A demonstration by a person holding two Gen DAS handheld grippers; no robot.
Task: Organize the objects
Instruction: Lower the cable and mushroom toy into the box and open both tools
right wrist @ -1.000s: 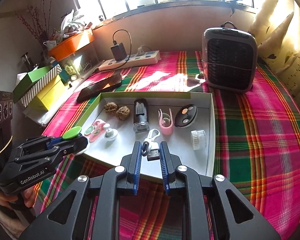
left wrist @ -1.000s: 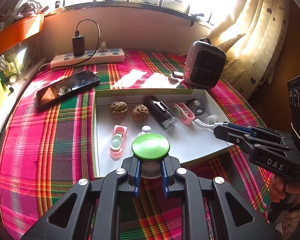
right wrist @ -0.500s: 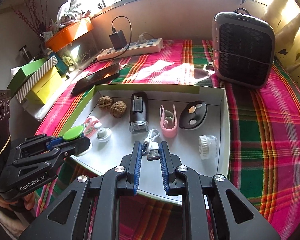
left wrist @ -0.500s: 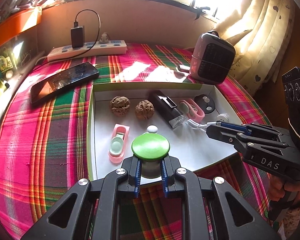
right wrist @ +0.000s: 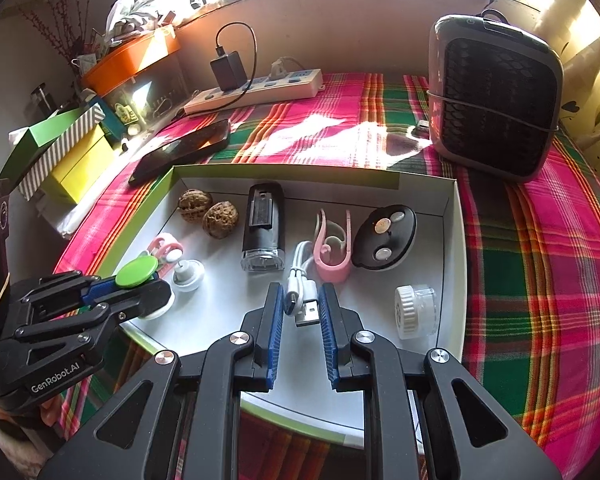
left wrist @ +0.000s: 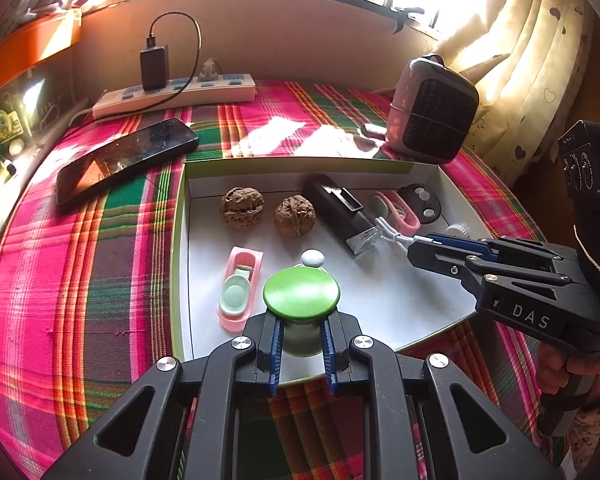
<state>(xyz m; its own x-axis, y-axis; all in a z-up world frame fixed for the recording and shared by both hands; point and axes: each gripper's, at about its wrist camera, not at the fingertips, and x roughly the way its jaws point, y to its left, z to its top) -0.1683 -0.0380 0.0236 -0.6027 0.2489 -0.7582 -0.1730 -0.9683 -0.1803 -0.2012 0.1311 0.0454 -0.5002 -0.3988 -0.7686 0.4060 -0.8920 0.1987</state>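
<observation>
A white box lid [left wrist: 388, 296] [right wrist: 450, 248] on the plaid table holds two walnuts [left wrist: 242, 208], a black lamp [left wrist: 338, 210], a pink clip [right wrist: 332, 240], a black oval case [right wrist: 384, 238], a pink holder [left wrist: 238, 290], a white knob [right wrist: 187, 274] and a ribbed white cap [right wrist: 412, 310]. My left gripper [left wrist: 300, 336] [right wrist: 140, 284] is shut on a green-lidded jar [left wrist: 301, 294] over the lid's near left part. My right gripper [right wrist: 300, 312] [left wrist: 416, 246] is shut on a short white USB cable [right wrist: 302, 292] over the lid's near middle.
A black phone [left wrist: 128, 156] lies left of the box lid. A power strip with a charger [left wrist: 172, 94] sits at the back wall. A grey heater [right wrist: 496, 104] stands at the back right. Green and yellow boxes [right wrist: 60, 148] stand off the left edge.
Both grippers have moved forward over the box lid with their loads. The jar and the cable sit lower and closer to the lid's floor.
</observation>
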